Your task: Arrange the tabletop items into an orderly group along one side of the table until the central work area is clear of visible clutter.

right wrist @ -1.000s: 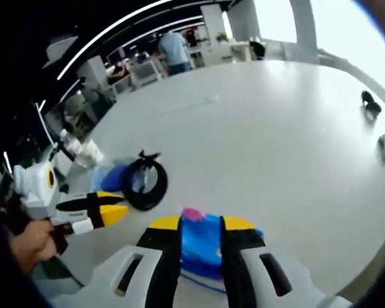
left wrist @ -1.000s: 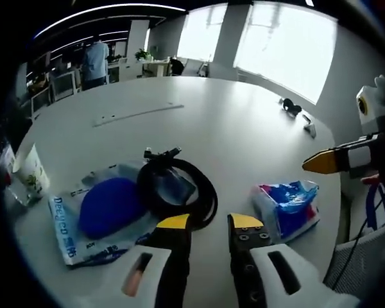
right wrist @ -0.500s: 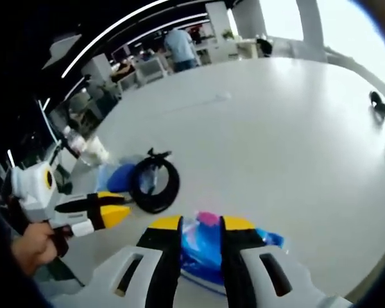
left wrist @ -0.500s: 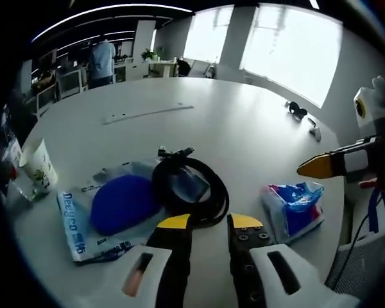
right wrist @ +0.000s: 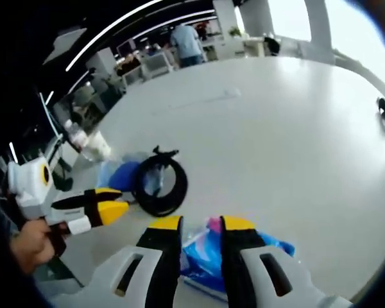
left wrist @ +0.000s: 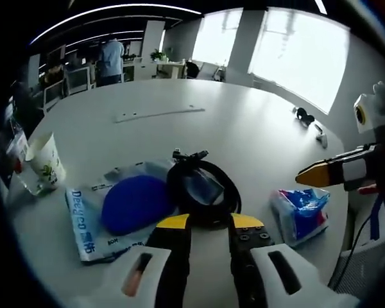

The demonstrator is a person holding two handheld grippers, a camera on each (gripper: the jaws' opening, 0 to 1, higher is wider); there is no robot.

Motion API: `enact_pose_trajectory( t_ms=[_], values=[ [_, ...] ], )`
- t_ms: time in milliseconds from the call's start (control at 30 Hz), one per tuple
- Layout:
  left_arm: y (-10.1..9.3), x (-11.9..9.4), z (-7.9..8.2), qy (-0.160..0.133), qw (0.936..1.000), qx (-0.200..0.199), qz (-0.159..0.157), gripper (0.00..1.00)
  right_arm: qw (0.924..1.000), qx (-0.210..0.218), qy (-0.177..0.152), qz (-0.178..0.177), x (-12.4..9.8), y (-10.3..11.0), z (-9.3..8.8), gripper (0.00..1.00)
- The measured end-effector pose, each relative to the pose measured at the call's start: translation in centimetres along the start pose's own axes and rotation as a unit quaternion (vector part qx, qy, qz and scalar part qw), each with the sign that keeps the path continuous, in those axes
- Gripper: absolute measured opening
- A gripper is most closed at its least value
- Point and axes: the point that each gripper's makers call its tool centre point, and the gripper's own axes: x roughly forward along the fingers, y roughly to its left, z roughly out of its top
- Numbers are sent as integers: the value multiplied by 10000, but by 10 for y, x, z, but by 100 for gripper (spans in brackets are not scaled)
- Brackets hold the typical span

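I read the tidying as barely begun: the clutter sits in a loose cluster near my edge of the round white table (left wrist: 244, 128), not yet lined up along one side. My left gripper (left wrist: 209, 222) hovers just short of the coiled black cable (left wrist: 202, 192), its yellow-tipped jaws a little apart with nothing between them. That cable rests partly on the clear plastic pouch with blue lettering (left wrist: 93, 221), which holds a dark blue rounded pad (left wrist: 136, 204). Off at the table's rim stands a white paper cup with a green print (left wrist: 45, 168).

My right gripper (right wrist: 201, 223) is poised directly above the crumpled blue and white plastic packet (right wrist: 212, 256); its jaws stand slightly parted, and I think they have not closed on the packet, though their tips hide the contact point.

Still left to do: gathering the cable, pouch, packet and cup into one row. Across the table lie a thin pale strip (left wrist: 157, 115) and some small dark objects (left wrist: 303, 116), too tiny to identify. The packet's near end is cut off behind my right gripper's body.
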Motion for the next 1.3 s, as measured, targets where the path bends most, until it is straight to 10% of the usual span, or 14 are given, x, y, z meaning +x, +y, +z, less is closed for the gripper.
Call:
enact_pose_trajectory(
  t_ms=[1300],
  values=[
    [28,32,24,20,9996,-141,242,30,9977,-534,386,159,68,29,27,22]
  ],
)
